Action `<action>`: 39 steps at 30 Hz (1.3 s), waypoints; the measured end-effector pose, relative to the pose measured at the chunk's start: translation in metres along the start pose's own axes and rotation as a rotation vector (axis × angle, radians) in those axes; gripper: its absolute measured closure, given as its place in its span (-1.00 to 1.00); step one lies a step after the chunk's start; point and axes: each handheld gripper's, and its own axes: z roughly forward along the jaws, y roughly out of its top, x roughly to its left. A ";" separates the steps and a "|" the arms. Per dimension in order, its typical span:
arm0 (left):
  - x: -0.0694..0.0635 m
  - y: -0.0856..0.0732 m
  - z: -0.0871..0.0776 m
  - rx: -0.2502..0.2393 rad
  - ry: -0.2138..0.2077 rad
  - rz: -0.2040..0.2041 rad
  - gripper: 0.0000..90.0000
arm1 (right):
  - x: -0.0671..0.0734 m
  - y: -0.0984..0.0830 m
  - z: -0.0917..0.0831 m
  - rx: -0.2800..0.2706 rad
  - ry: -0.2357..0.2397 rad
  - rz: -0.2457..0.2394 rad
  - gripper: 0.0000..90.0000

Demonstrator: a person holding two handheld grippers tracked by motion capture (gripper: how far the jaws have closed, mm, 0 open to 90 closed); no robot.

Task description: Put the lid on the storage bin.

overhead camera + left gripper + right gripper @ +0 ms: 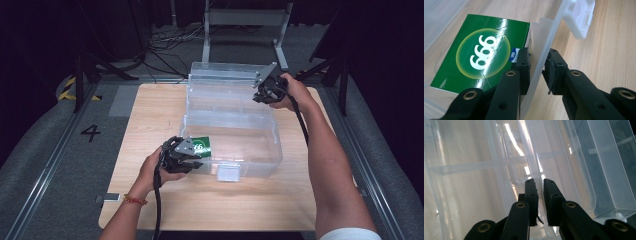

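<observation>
So you've got a clear bin [235, 135] sitting on the table [150, 200], lid [225, 80] flipped up at the far side.

Your left gripper [196, 161] is at the bin's near left corner. In the left gripper view the jaws straddle the front wall [541, 62], one inside and one outside. The outer pad looks to be touching the plastic, but there's a sliver of gap on the inner side, so I can't tell for sure if it's really pinching.

Just inside that corner a green box [479, 55] with "999" on it lies flat on the bin floor, right beside the inner jaw. The bin's latch [580, 17] sticks out further along the wall.

Your right gripper [261, 89] is up at the lid's right edge. In the right gripper view its jaws are nearly together with a thin lid rim [534, 167] running down between them, so it's clamped on that.
</observation>
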 end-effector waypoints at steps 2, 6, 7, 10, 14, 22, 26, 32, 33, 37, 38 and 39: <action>-0.001 0.001 0.001 -0.002 0.001 -0.003 0.67 | 0.001 0.000 -0.002 -0.007 -0.003 0.000 0.85; -0.002 0.002 0.001 0.009 -0.006 -0.001 0.66 | 0.004 0.001 -0.006 -0.018 -0.002 -0.006 0.88; -0.001 0.002 0.001 0.008 -0.003 0.006 0.66 | 0.005 0.001 -0.007 -0.016 -0.002 -0.012 0.88; -0.002 0.001 0.001 -0.004 -0.004 0.006 0.66 | 0.007 0.001 -0.010 -0.022 0.002 -0.013 0.90; -0.002 0.000 0.003 -0.020 -0.018 -0.001 0.66 | 0.010 0.001 -0.015 -0.039 0.010 -0.013 0.92; -0.003 -0.001 0.003 -0.033 -0.011 0.001 0.65 | 0.014 0.000 -0.025 -0.068 0.024 -0.037 0.94; -0.003 -0.001 0.003 -0.029 -0.013 0.006 0.65 | 0.018 0.004 -0.031 -0.064 0.024 -0.058 0.95; -0.004 0.000 0.003 -0.028 -0.009 -0.005 0.64 | 0.027 0.006 -0.042 -0.070 0.030 -0.070 0.95; -0.004 0.000 0.003 -0.028 -0.009 -0.005 0.64 | 0.027 0.006 -0.042 -0.070 0.030 -0.070 0.95; -0.004 0.000 0.003 -0.027 -0.008 -0.007 0.64 | 0.034 0.007 -0.047 -0.071 0.023 -0.087 0.95; -0.004 0.000 0.003 -0.026 -0.008 -0.007 0.64 | 0.035 0.007 -0.048 -0.071 0.021 -0.089 0.95; -0.004 0.000 0.003 -0.024 -0.006 -0.007 0.64 | 0.036 0.007 -0.049 -0.072 0.017 -0.090 0.95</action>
